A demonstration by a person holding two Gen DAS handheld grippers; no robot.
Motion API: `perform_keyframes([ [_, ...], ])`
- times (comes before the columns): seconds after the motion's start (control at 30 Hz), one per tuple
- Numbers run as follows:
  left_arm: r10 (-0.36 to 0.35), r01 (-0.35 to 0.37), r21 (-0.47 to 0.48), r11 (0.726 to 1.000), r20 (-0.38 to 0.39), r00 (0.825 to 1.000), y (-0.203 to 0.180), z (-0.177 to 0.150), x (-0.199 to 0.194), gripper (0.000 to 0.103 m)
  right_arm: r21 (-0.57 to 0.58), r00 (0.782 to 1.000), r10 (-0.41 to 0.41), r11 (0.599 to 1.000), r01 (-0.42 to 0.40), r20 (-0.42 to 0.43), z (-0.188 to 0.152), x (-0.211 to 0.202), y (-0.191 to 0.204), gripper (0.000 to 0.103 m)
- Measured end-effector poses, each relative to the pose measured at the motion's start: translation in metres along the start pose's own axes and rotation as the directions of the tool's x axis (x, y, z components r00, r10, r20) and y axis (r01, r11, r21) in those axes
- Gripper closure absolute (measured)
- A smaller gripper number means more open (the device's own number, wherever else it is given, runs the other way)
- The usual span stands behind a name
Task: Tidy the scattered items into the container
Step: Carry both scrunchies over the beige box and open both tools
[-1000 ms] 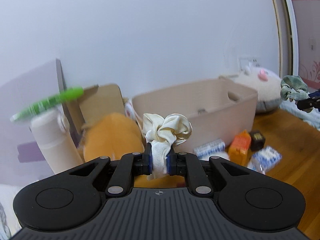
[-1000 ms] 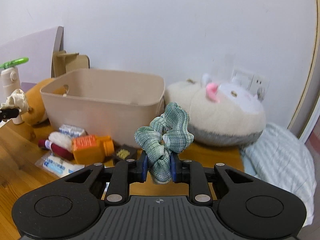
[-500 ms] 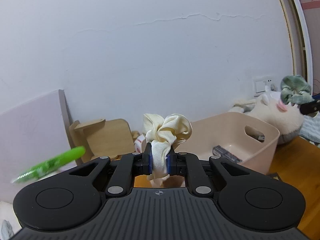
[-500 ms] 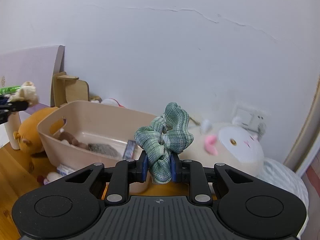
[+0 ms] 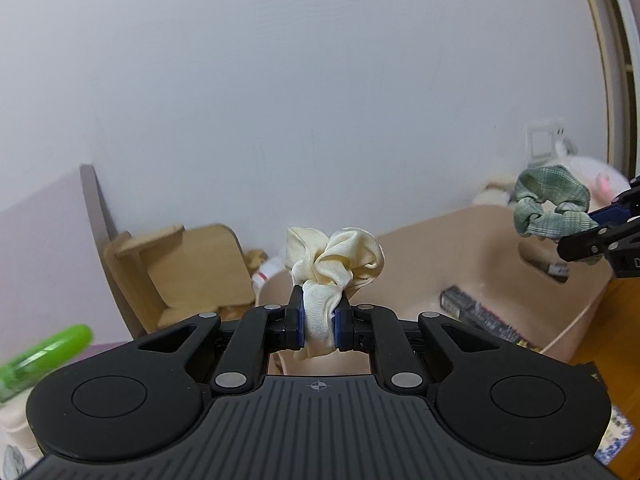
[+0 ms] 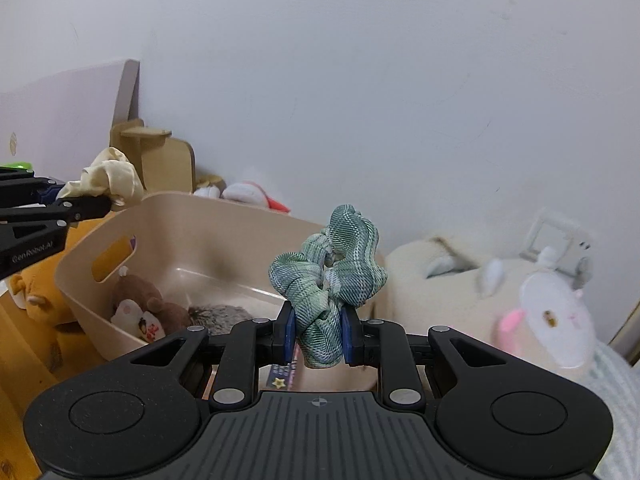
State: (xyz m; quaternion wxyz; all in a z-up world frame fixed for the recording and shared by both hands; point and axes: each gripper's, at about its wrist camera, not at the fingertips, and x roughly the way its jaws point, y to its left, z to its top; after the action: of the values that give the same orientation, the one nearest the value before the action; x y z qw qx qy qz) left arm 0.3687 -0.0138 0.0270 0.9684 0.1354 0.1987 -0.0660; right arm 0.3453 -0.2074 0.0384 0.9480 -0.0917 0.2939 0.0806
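Observation:
My left gripper [image 5: 319,326] is shut on a cream scrunchie [image 5: 334,258], held over the near left rim of the beige bin [image 5: 472,240]. It also shows at the left of the right wrist view [image 6: 105,178]. My right gripper [image 6: 319,338] is shut on a green plaid scrunchie [image 6: 330,258], held above the bin's [image 6: 80,300] right end. That scrunchie also shows at the right of the left wrist view [image 5: 550,202]. The bin holds a brown plush [image 6: 138,292], a grey furry item [image 6: 220,314] and a dark packet [image 5: 476,314].
A large white plush [image 6: 500,304] lies right of the bin by a wall socket [image 6: 556,240]. An orange plush [image 6: 36,284] and a wooden stand [image 5: 192,264] are left of the bin. A green-capped bottle [image 5: 44,354] stands at the far left. Small plush toys [image 6: 248,192] sit behind the bin.
Both grippers have risen and moved in over the bin from opposite ends, each still holding its scrunchie. The bin's inside is now in view.

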Motion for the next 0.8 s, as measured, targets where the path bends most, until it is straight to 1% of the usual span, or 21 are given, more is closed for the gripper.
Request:
perform_keyframes([
  [0.17,0.007,-0.005,0.034,0.999,-0.074,0.997,-0.005,-0.008,0.030,0.090,0.026,0.998,0.016,1.000,-0.015,-0.056,-0.004,0.034,0.002,0.083],
  [0.27,-0.022,0.026,0.029,0.999,-0.123,0.992,-0.006,-0.011,0.042,0.090,0.025,0.997,0.024,0.999,-0.022,-0.073,-0.006,0.044,0.005,0.082],
  [0.37,-0.047,0.054,0.040,0.998,-0.163,0.985,-0.010,-0.014,0.051,0.082,0.015,0.996,0.027,1.000,-0.026,-0.089,-0.008,0.051,0.007,0.082],
  [0.4,-0.049,0.056,0.041,0.998,-0.162,0.986,-0.012,-0.016,0.052,0.077,0.014,0.995,0.028,1.000,-0.027,-0.095,-0.009,0.053,0.008,0.081],
  [0.43,-0.052,0.059,0.041,0.997,-0.159,0.986,-0.013,-0.017,0.052,0.066,0.014,0.995,0.026,1.000,-0.025,-0.097,-0.010,0.054,0.008,0.080],
  [0.47,-0.059,0.066,0.040,0.997,-0.159,0.986,-0.014,-0.017,0.052,0.057,0.015,0.995,0.022,1.000,-0.020,-0.097,-0.011,0.055,0.008,0.077],
  [0.5,-0.061,0.068,0.037,0.997,-0.154,0.986,-0.014,-0.017,0.052,0.041,0.016,0.995,0.018,1.000,-0.016,-0.095,-0.012,0.056,0.009,0.075],
  [0.53,-0.059,0.065,0.034,0.997,-0.141,0.988,-0.015,-0.018,0.050,0.025,0.016,0.996,0.015,1.000,-0.013,-0.092,-0.012,0.056,0.009,0.064],
  [0.57,-0.056,0.060,0.028,0.998,-0.125,0.991,-0.015,-0.018,0.047,0.020,0.016,0.996,0.011,1.000,-0.009,-0.088,-0.012,0.055,0.009,0.055],
  [0.6,-0.056,0.059,0.022,0.998,-0.111,0.992,-0.015,-0.018,0.045,0.018,0.019,0.997,0.007,1.000,-0.005,-0.079,-0.013,0.054,0.009,0.052],
  [0.67,-0.068,0.070,0.013,0.997,-0.105,0.992,-0.013,-0.016,0.042,0.017,0.021,0.998,-0.001,1.000,0.002,-0.064,-0.014,0.049,0.008,0.035],
  [0.8,-0.073,0.073,-0.007,0.997,-0.100,0.992,-0.010,-0.015,0.033,0.015,0.035,0.999,0.007,0.999,-0.006,-0.044,-0.015,0.037,0.004,0.026],
])
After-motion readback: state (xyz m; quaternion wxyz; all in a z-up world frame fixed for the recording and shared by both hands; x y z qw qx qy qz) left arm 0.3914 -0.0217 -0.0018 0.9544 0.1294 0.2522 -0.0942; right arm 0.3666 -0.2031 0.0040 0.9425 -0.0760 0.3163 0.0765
